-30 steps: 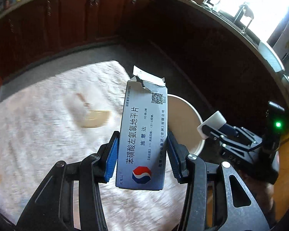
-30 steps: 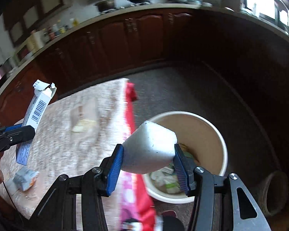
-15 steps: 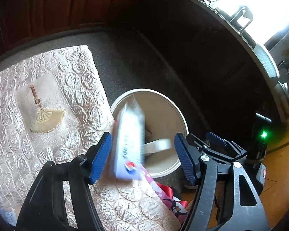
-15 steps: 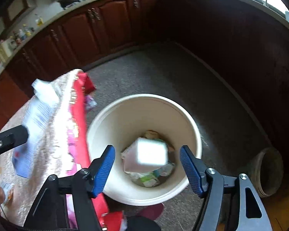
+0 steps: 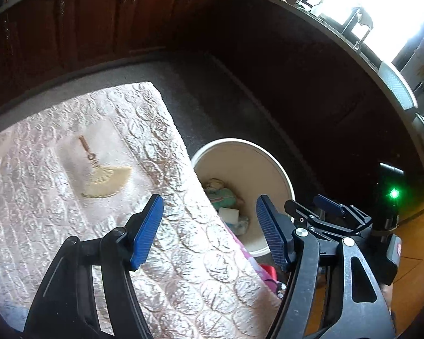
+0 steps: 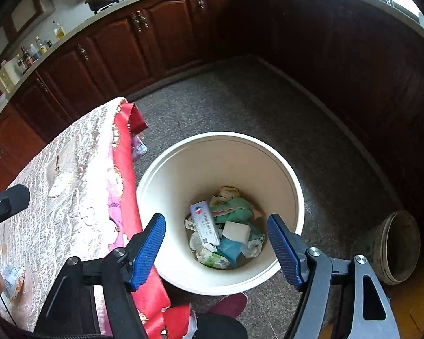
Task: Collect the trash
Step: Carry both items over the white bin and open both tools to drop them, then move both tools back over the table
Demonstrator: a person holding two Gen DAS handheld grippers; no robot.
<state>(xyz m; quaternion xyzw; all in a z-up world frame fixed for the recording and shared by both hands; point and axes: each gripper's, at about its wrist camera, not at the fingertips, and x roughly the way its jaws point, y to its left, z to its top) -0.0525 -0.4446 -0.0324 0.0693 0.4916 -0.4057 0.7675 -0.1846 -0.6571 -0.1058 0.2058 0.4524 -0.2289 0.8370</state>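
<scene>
A cream trash bin (image 6: 282, 180) stands on the floor beside the table; it also shows in the left wrist view (image 5: 271, 169). Inside lie a blue-and-white medicine box (image 6: 205, 223), a white foam block (image 6: 236, 232) and mixed wrappers. My right gripper (image 6: 216, 250) is open and empty above the bin. My left gripper (image 5: 209, 230) is open and empty over the table's right edge, next to the bin. A small crumpled packet (image 6: 12, 279) lies on the table at the far left of the right wrist view.
The table carries a pale embossed cloth (image 5: 70, 183) with a red and pink cloth (image 6: 124, 175) hanging over its side. Dark wooden cabinets (image 6: 155, 34) ring the grey floor. A round brown pot (image 6: 395, 245) stands on the floor right of the bin.
Both grippers opened over the bin. The medicine box dropped from the left one and the white foam block from the right one; both now lie in the bin.
</scene>
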